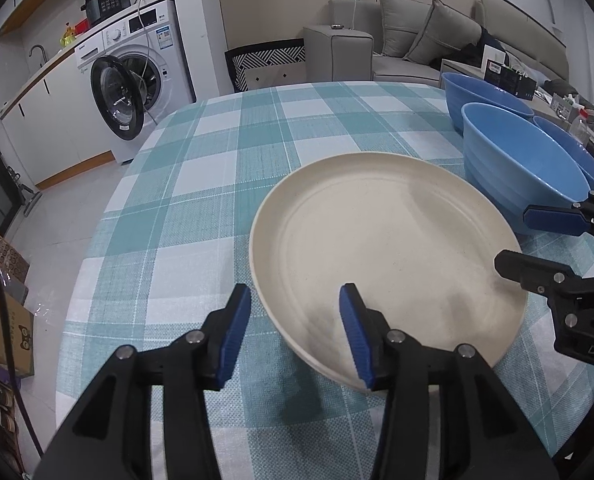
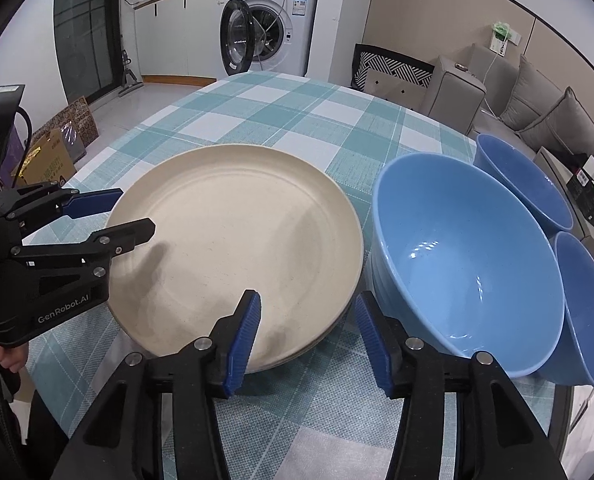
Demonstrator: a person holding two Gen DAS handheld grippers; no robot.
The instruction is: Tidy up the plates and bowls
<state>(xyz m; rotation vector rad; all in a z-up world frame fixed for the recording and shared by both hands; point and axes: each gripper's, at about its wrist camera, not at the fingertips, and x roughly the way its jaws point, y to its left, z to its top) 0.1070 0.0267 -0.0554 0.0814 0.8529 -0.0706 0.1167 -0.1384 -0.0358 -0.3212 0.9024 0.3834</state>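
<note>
A stack of cream plates lies on the checked tablecloth. Three blue bowls stand to its right: a large one, and two others behind and beside it. My left gripper is open, its fingers straddling the plates' near-left rim. My right gripper is open and empty, its fingers either side of the plates' right rim, next to the large bowl.
The table has a teal and white cloth. A washing machine with its door open stands beyond the table on the left. A grey sofa and a patterned chair are behind. Cardboard boxes sit on the floor.
</note>
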